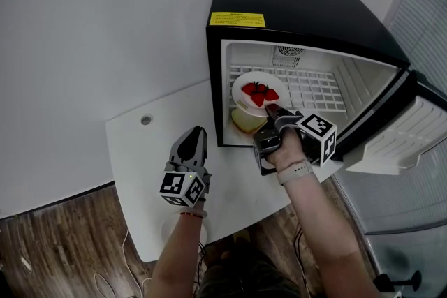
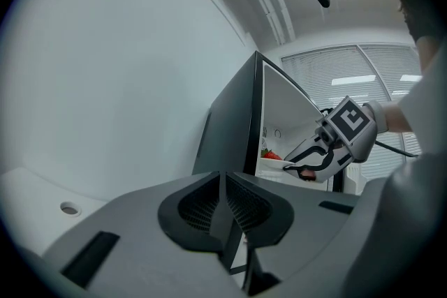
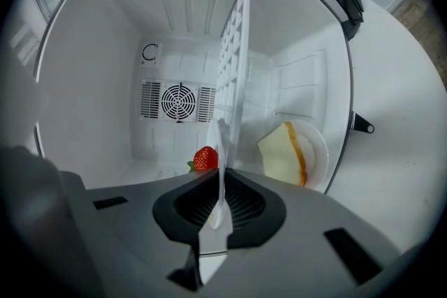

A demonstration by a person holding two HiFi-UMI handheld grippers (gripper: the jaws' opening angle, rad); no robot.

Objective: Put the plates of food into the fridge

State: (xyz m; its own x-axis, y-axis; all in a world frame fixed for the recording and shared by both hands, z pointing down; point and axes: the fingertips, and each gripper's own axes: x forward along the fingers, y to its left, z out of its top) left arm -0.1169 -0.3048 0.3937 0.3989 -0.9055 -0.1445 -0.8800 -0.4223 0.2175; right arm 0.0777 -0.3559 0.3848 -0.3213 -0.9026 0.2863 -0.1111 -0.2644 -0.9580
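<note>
Room: white wall [image 1: 84, 24] far, wood floor [image 1: 63, 248] near-left, white table [image 1: 140, 157] in the middle.
Table hole [image 1: 145, 120]: small, round, far-left on the top, nothing touching it.
Left gripper [image 1: 197, 130]: hovers over the table's bare mid part, well left of the fridge mouth. Jaws pressed together, nothing btwn them, so it's empty.
Fridge [image 1: 300, 3]: black mini unit on the table's right end, mouth facing near, white inside.
Yellow label [image 1: 237, 19]: top-left corner of the front frame, print too small to read.
Wedge plate [image 1: 241, 123]: white, low down at the near-left of the fridge mouth, under the shelf. Carries a pale yellow wedge w/ a brown edge.
Strawberry plate [image 1: 243, 84]: white, upper level, at the near-left of the wire shelf, w/ red strawberries [image 1: 260, 94] piled on it. Resting on the shelf or just above it, can't tell.
Right gripper [image 1: 274, 110]: reaches into the fridge mouth, clamped on the strawberry plate's near rim. That rim sits edge-on btwn the jaws in the right gripper view.
Wire shelf [image 1: 314, 91]: white grid, bare to the right of the plate.
Fan grille [image 1: 288, 51]: far wall, about centre.
Door [image 1: 412, 129]: swung wide open at far right, white ribbed lining.
</note>
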